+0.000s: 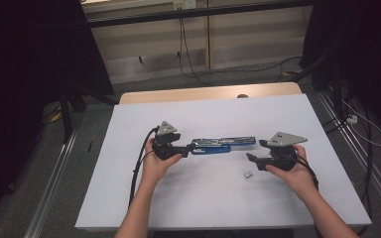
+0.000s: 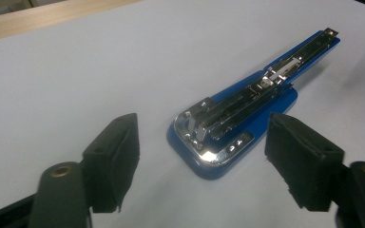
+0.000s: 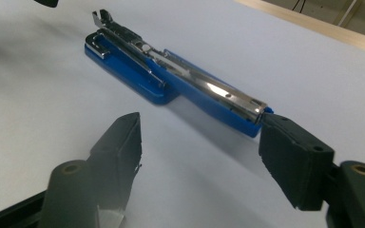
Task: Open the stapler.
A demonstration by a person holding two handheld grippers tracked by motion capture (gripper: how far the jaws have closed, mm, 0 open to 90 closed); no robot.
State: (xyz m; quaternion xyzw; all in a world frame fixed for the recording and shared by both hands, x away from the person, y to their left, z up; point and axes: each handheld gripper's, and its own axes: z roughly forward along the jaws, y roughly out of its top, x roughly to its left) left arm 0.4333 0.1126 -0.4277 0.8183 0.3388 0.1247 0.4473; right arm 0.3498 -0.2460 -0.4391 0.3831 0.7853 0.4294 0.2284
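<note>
Blue stapler (image 1: 222, 145) lies swung open flat on table (image 1: 203, 198) (for reloading, prob); both grippers, L (image 1: 184, 148) & R (image 1: 252, 159), jaws spread, holding nothing.

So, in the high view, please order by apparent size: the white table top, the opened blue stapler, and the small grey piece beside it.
1. White table top, largest.
2. Opened blue stapler.
3. Small grey piece, clearly smallest.
</note>
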